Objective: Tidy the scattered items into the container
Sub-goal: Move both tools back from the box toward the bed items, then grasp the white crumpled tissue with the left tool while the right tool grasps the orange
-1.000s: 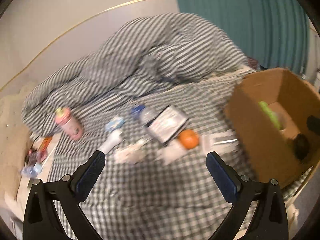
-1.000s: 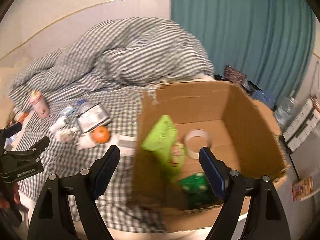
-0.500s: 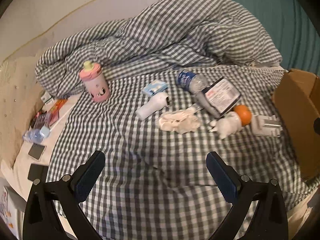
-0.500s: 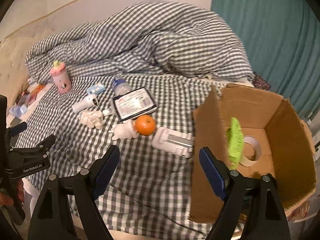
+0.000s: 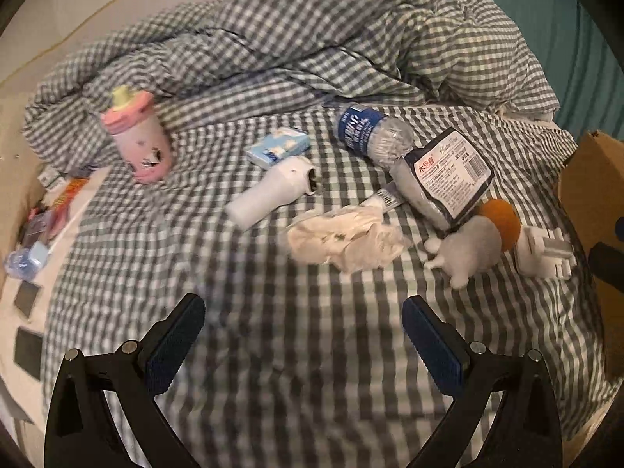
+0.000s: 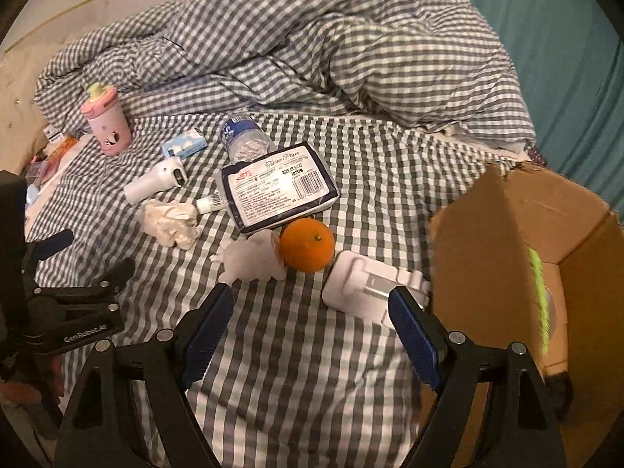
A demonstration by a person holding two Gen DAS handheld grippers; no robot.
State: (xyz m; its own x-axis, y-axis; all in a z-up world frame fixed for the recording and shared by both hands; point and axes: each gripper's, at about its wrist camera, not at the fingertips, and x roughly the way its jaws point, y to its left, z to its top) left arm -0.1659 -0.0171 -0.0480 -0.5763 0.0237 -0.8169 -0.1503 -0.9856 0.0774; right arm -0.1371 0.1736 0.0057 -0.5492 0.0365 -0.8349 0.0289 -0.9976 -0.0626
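White plastic holder [image 6: 368, 290]: laid on the bed just ahead of the right tongs [image 6: 310, 327], held wide and empty, long axis pointing toward the cardboard box [image 6: 479, 265] alongside; left tongs [image 5: 302, 345], likewise wide and empty, are farther off.

A rumpled grey-and-white checked duvet [image 5: 351, 39] is lying heaped across the far side of the bed, filling the view from about ten o'clock to two o'clock, and a matching checked sheet [image 6: 312, 390] is spreading flat beneath it toward six o'clock. A teal curtain [image 6: 565, 58] is hanging at two o'clock. At nine o'clock, a cream padded headboard [image 6: 15, 89] is showing, and small dark squares [image 5: 27, 347] are lying on a pale surface beside the bed.
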